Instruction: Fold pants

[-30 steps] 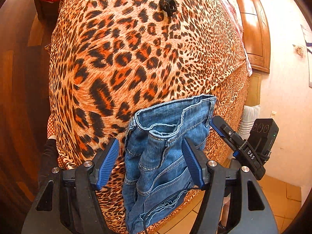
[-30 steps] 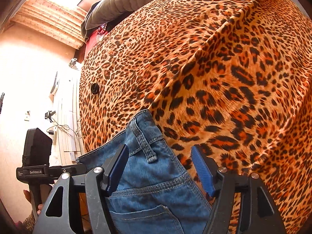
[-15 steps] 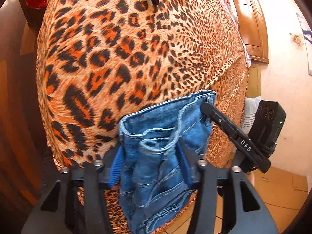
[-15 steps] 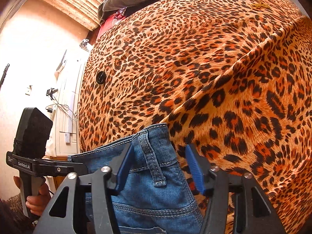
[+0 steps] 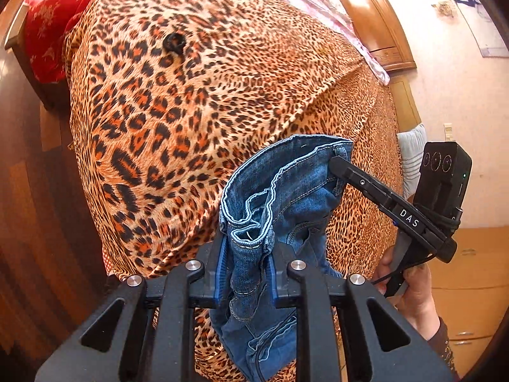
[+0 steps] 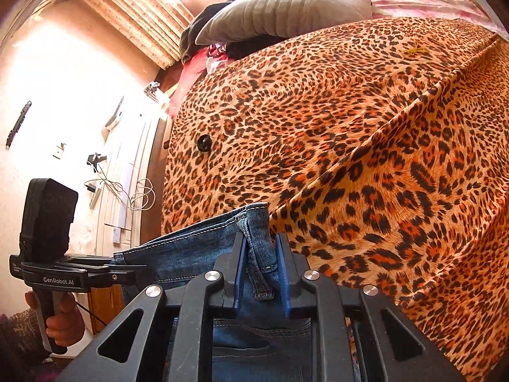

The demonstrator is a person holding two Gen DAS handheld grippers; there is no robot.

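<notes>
Between your left gripper's [image 5: 245,269] fingers, bunched jeans [image 5: 280,191] are clamped; your right gripper [image 6: 261,270] pinches their waistband, leopard-print bedspread [image 6: 350,127] ahead.

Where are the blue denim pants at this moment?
The blue denim pants hang at the near edge of the leopard-print bedcover, clamped between the left gripper and right gripper.

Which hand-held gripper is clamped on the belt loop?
The right hand-held gripper: a belt loop of the jeans hangs between its pads. The left hand-held gripper pinches bunched waistband instead.
</notes>
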